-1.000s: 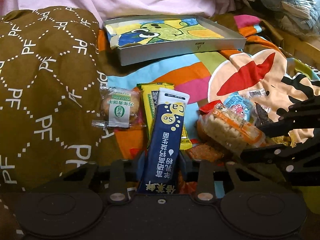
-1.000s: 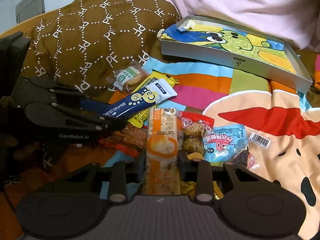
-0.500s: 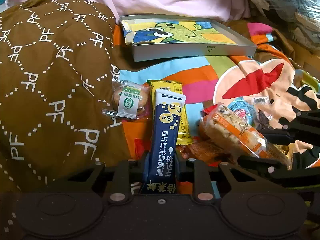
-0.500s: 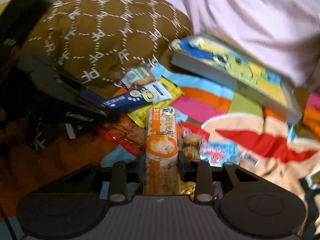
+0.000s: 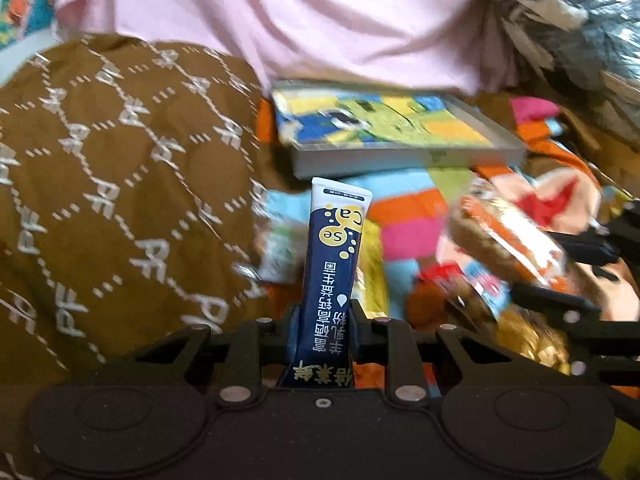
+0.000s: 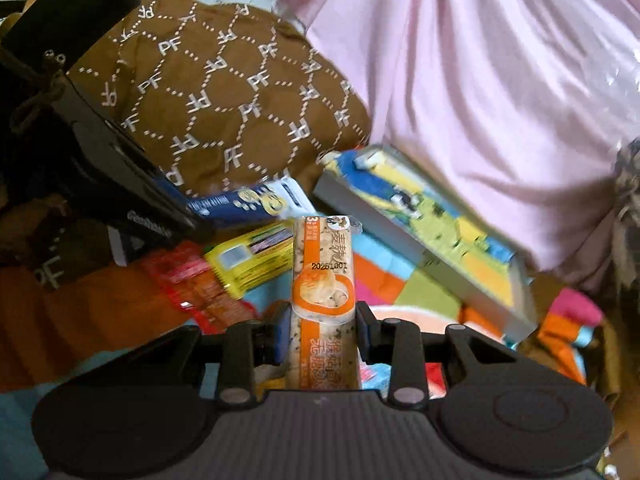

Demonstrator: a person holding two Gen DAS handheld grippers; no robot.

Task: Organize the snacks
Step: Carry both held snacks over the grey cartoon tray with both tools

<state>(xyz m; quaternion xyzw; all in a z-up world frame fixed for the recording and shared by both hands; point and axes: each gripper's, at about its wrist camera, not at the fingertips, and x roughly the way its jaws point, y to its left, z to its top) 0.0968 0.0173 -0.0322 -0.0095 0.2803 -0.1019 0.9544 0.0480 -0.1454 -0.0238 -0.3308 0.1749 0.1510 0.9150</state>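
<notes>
Two claws: each clamped on one snack, both tilted a little downward over the bed.
Left claw [image 5: 322, 314]: pinches the blue sachet [image 5: 334, 264], which sticks out forward, lifted off the pile.
Right claw [image 6: 323, 316]: grips the orange bar [image 6: 323, 280], pointing ahead.
Tray [image 5: 404, 156]: beyond both, against pink cloth [image 5: 300, 16].

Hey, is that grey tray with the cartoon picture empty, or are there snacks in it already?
Empty, as far as shown: the grey tray shows only its cartoon liner, though the views are blurred. Other snacks lie outside it.
</notes>
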